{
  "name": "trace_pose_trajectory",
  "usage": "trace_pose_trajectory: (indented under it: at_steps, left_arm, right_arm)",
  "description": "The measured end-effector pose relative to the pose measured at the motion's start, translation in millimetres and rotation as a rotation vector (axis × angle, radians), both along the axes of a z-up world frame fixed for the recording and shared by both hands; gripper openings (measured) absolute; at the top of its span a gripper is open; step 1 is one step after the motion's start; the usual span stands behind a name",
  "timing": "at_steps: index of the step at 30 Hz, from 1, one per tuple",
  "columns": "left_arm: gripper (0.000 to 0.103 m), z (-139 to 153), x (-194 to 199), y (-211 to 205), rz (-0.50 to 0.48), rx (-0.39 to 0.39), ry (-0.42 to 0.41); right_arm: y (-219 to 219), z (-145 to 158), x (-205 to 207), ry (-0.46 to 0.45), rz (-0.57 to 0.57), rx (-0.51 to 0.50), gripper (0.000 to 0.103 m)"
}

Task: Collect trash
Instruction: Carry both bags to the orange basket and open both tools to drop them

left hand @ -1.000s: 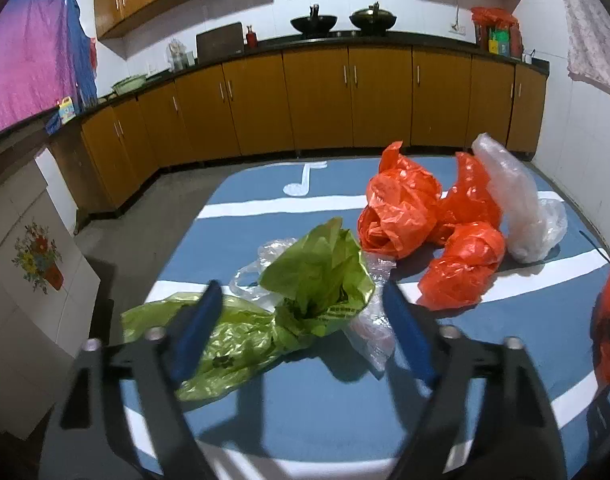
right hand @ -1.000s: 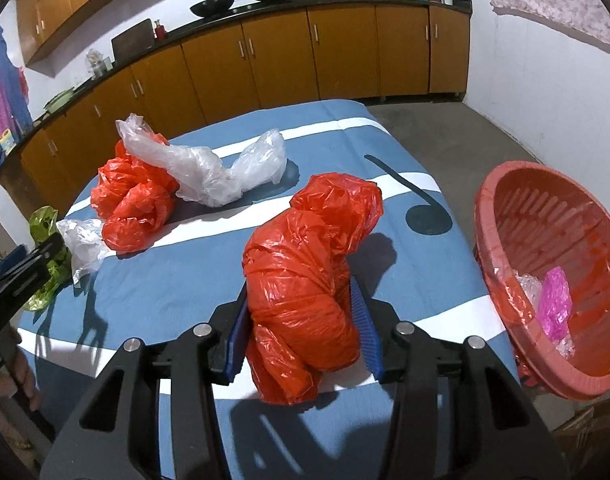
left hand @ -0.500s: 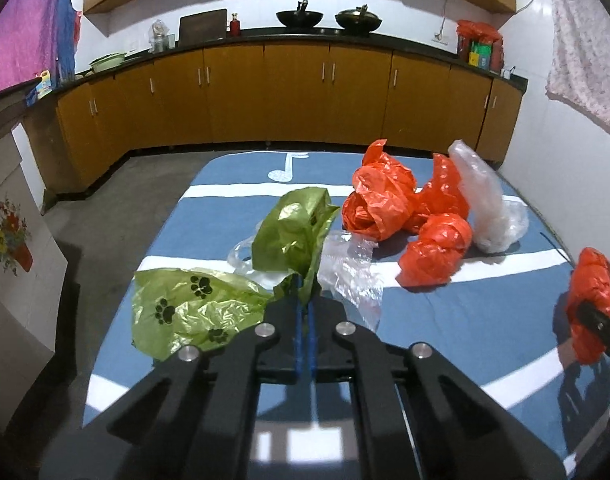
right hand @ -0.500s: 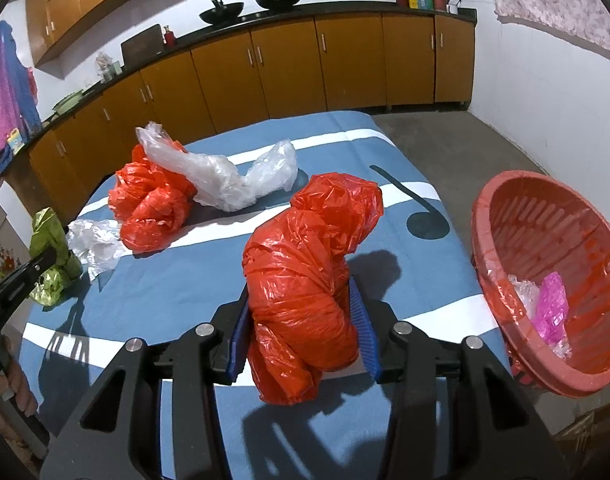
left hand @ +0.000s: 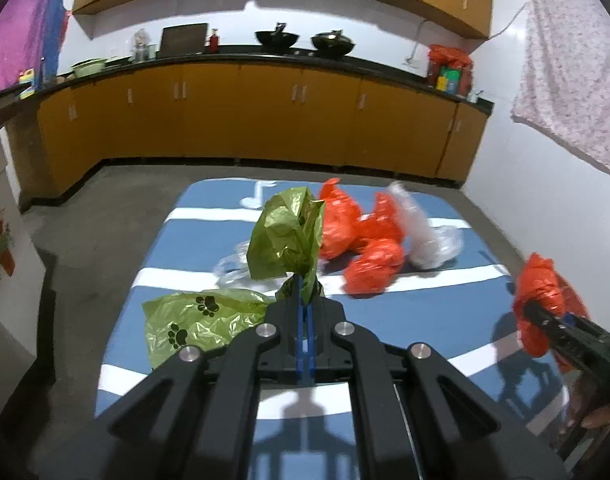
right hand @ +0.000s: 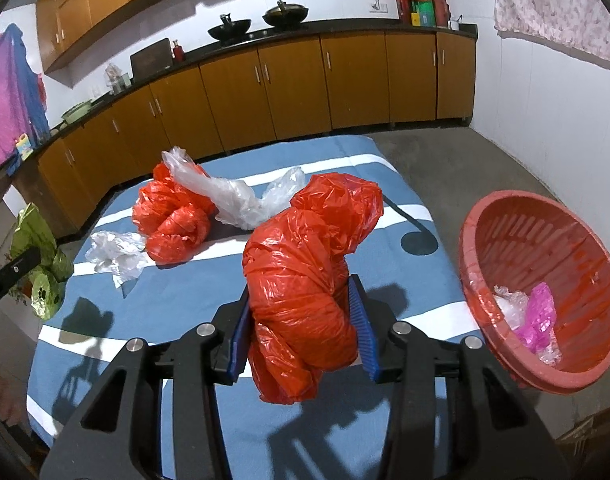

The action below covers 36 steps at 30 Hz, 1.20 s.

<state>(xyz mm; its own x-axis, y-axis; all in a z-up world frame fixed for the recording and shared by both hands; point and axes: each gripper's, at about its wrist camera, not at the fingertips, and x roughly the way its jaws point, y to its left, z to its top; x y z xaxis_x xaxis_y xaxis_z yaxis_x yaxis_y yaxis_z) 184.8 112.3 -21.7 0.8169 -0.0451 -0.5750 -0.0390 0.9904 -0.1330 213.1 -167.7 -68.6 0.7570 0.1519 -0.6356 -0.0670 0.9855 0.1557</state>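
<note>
My left gripper (left hand: 304,286) is shut on a crumpled green plastic bag (left hand: 285,234), which it holds up above the blue striped cloth (left hand: 445,308). A second green bag with paw prints (left hand: 197,320) hangs or lies just left of the jaws. My right gripper (right hand: 301,312) is shut on a bulky red plastic bag (right hand: 305,276), lifted off the cloth. That red bag (left hand: 539,296) also shows at the right of the left wrist view. A red basket (right hand: 537,304) stands to the right with pink and clear bags inside.
More red bags (right hand: 171,216) and clear bags (right hand: 233,196) lie at the far part of the cloth; a small clear one (right hand: 115,250) lies left. Brown kitchen cabinets (left hand: 265,120) run along the far wall. Bare concrete floor (right hand: 457,164) surrounds the cloth.
My left gripper closed on the green bag and lifted it away from the cloth. My right gripper rose a little with the red bag still held.
</note>
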Motion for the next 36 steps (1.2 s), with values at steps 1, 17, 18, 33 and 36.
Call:
trace_pose_trajectory:
  at_steps: [1, 17, 18, 33, 36]
  left_arm:
    - [0.003, 3.2, -1.1, -4.8, -0.012, 0.000, -0.006]
    - [0.003, 28.6, 0.4, -91.6, -0.220, -0.041, -0.037]
    - [0.003, 28.5, 0.8, -97.6, -0.234, -0.043, -0.037]
    - [0.003, 19.6, 14.4, -188.6, -0.409, -0.051, -0.017]
    - [0.003, 17.9, 15.4, -206.2, -0.445, -0.052, -0.013]
  right_arm:
    - [-1.2, 1.6, -1.4, -0.004, -0.001, -0.002, 0.045]
    - [-42.6, 15.8, -27.5, -0.063, -0.078, -0.040, 0.045]
    - [-47.3, 15.7, -28.6, -0.064, -0.088, -0.038, 0.045]
    - [-125.4, 10.4, -44.9, -0.063, -0.253, -0.028, 0.045]
    - [-138.3, 7.6, -45.9, -0.062, -0.278, -0.030, 0.045]
